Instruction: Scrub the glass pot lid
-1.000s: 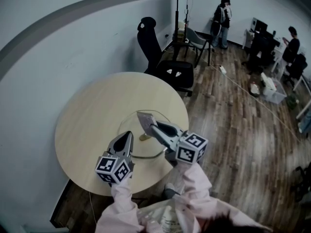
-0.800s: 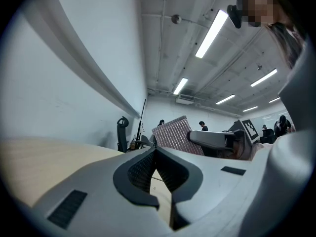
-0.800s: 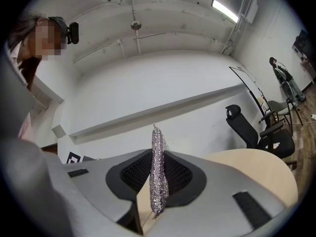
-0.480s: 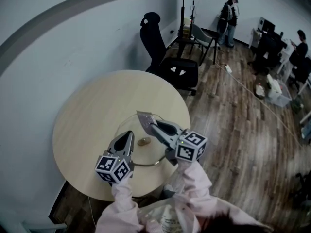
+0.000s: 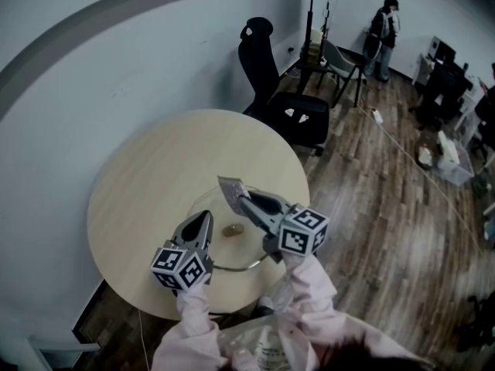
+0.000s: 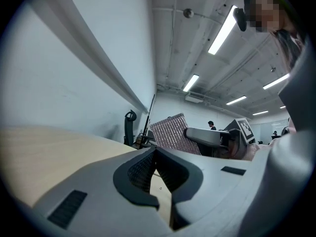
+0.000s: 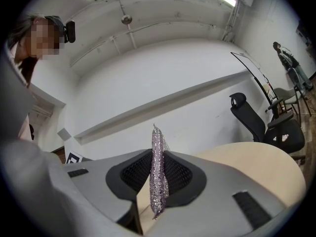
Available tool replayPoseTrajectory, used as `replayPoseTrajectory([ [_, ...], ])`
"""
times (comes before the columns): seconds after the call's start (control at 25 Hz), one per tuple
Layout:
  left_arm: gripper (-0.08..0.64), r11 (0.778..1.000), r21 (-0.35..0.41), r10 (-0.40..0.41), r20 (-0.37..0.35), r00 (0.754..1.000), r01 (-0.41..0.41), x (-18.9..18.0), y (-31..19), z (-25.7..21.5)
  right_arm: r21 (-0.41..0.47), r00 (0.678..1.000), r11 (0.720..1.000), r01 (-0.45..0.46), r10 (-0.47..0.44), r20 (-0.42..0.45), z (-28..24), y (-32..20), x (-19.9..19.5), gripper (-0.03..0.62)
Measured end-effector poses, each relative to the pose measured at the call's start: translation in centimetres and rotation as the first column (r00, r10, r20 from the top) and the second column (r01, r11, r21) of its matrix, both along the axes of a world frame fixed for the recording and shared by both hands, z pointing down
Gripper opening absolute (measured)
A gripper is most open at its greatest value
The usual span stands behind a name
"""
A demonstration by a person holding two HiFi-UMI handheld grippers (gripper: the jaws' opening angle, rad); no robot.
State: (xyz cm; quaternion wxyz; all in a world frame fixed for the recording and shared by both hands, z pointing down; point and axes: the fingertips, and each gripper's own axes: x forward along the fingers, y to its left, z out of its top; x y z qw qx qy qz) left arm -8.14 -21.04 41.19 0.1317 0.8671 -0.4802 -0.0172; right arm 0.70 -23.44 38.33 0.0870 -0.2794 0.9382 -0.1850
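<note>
Pale pink fleecy sleeves [image 5: 309, 292] at the bottom edge of the head view, one grey plastic gripper in each hand

Left gripper [image 5: 203, 218]: ribbed black pads pressed together at the tip, nothing between them; its own view [image 6: 154, 150] shows the same closed wedge. It hangs over the near-left part of the lid

Right gripper [image 5: 243, 200]: fingers clamped on a thin scouring pad [image 5: 230, 188], silvery woven metallic mesh, roughly square with a frayed corner. Edge-on in the right gripper view [image 7: 158, 177] the pad is a narrow glittery strip standing upright between the mesh-textured pads. From the left gripper view the pad [image 6: 170, 132] reads as a flat quilted sheet

Glass lid [image 5: 240, 267]: round, clear, thin metal rim, small brassy oval knob [image 5: 233, 229] at centre. It lies flat on the near-right part of the table, under both grippers

Table [image 5: 147, 176]: round, smooth pale wood top

Beyond it a black office chair [image 5: 272, 83] with headrest, by a plain white wall [image 5: 93, 68]. Dark plank floor [image 5: 387, 207] to the right. Person [image 5: 383, 25] standing far back near desks; too small for detail
</note>
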Motion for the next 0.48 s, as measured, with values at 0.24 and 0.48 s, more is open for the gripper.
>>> replayPoseTrajectory([
  [0.24, -0.005, 0.997, -0.05, -0.06, -0.032, 0.998, 0.059, -1.3, -0.7, 1.1, -0.007, 0.998, 0.999, 0.044, -0.044, -0.053, 0.6, -1.3, -0.7, 0.086],
  [0.48, -0.005, 0.989, -0.087, -0.122, -0.067, 0.99, 0.116, -2.0, -0.5, 2.5, -0.025, 0.993, 0.998, 0.066, -0.068, -0.1, 2.0, -1.9, -1.1, 0.086],
])
